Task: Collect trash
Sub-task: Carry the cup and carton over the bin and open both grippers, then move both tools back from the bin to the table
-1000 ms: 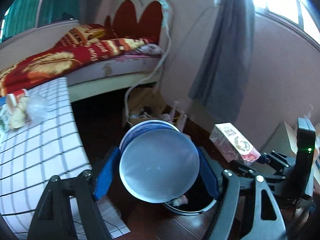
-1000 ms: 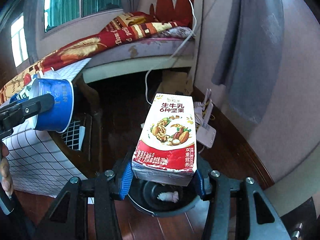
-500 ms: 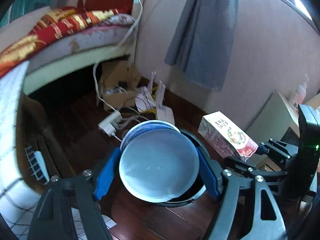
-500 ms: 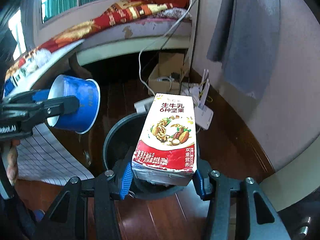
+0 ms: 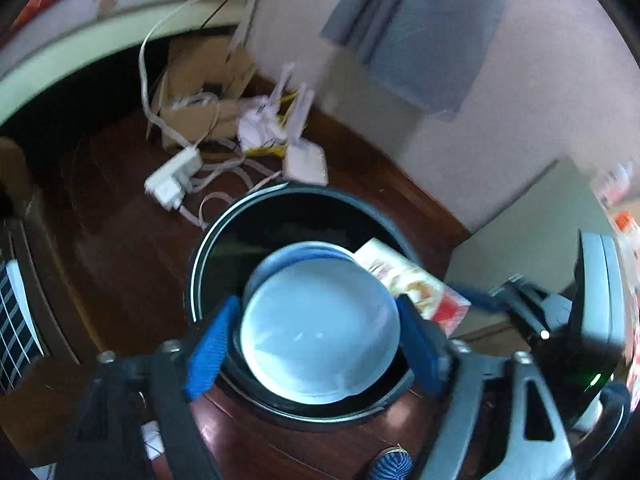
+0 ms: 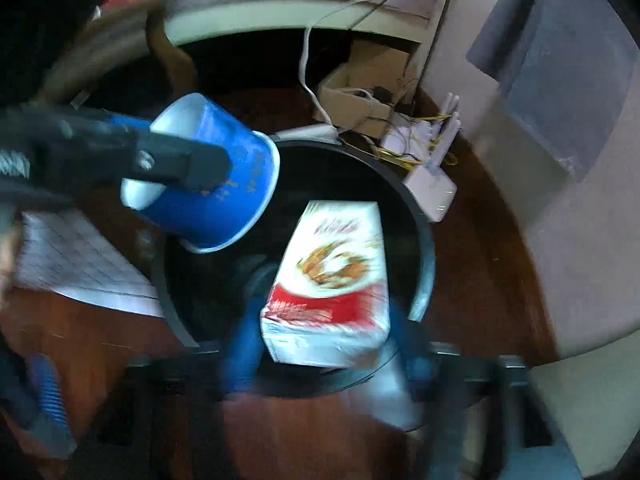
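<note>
Left wrist view is showing the left gripper [image 5: 316,336] pointing steeply down over a black trash bin [image 5: 208,248] standing on the dark wooden floor [image 5: 120,240]. A blue paper cup [image 5: 320,332] is sitting between its blue pads [image 5: 208,352], bottom toward the camera, directly above the bin's mouth; the jaws are opening, and a thin gap is showing on each side of the cup, so the pads are no longer pressing on it. Just to the right of this gripper, the carton [image 5: 412,284] is tilting over the bin's rim, with the right gripper's arm reaching in from the right edge. Beyond the bin, a white power strip [image 5: 172,180] and tangled cables are lying near a cardboard box [image 5: 204,92]. Right wrist view, heavily blurred, is showing the right gripper [image 6: 324,340] also aimed down at the bin [image 6: 424,280]. Its jaws are opening too, and the white and red carton [image 6: 332,280] is lying between them over the bin's opening, apart from both blue pads [image 6: 240,356]. To the upper left of this gripper, the left gripper [image 6: 208,168] is reaching in with the blue cup [image 6: 224,192] tilted, mouth toward the bin. A white router [image 6: 432,188] is sitting on the floor beyond the bin's far rim.
</note>
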`<state>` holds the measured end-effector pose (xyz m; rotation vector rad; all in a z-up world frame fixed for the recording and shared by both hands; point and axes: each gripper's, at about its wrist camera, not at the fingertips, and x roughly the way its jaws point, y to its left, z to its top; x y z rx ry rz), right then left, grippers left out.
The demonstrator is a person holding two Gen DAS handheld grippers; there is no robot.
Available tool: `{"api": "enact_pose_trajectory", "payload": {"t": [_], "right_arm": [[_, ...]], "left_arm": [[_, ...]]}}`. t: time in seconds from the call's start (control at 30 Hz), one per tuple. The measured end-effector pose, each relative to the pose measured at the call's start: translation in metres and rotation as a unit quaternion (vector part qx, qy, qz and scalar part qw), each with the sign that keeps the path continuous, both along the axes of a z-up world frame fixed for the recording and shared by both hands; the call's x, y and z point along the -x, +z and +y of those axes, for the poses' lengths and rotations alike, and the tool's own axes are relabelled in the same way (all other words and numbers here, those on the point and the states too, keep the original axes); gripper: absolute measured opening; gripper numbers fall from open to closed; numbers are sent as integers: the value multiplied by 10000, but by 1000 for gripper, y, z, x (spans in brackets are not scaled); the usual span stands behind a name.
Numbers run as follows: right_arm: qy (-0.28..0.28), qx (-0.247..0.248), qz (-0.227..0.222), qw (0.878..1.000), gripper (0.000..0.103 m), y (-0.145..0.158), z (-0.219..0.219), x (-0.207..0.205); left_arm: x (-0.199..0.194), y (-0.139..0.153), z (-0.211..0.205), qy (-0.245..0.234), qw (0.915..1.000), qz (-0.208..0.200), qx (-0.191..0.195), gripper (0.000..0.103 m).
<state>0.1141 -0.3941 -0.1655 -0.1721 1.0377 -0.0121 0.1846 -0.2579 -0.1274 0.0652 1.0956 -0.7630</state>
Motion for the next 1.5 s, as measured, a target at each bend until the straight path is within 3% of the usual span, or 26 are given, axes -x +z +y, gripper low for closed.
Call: {"api": "enact_pose_trajectory", "payload": {"t": [0.07, 0.3, 0.57, 0.8, 1.27, 1.5], "right_arm": [[-72, 99, -67, 9999, 100, -4, -3, 0], [-444, -9, 4, 9990, 100, -3, -18, -4], [-582, -87, -52, 9983, 100, 12, -13, 1], [-640, -80, -258, 9976, 103, 38, -2, 11], [-658, -232, -895, 9935, 103, 114, 48, 33], [-248, -273, -1339, 9903, 103, 153, 101, 33]], "left_arm": [[-2, -6, 2, 168, 9998, 11, -139, 97], [2, -9, 21, 578, 9966, -211, -554, 100], [9, 0, 35, 650, 9954, -369, -594, 100], [32, 31, 54, 835, 9917, -772, -607, 101], [71, 105, 112, 1552, 9745, -1541, -508, 102], [81, 132, 163, 2206, 9534, -1996, -498, 102]]}}
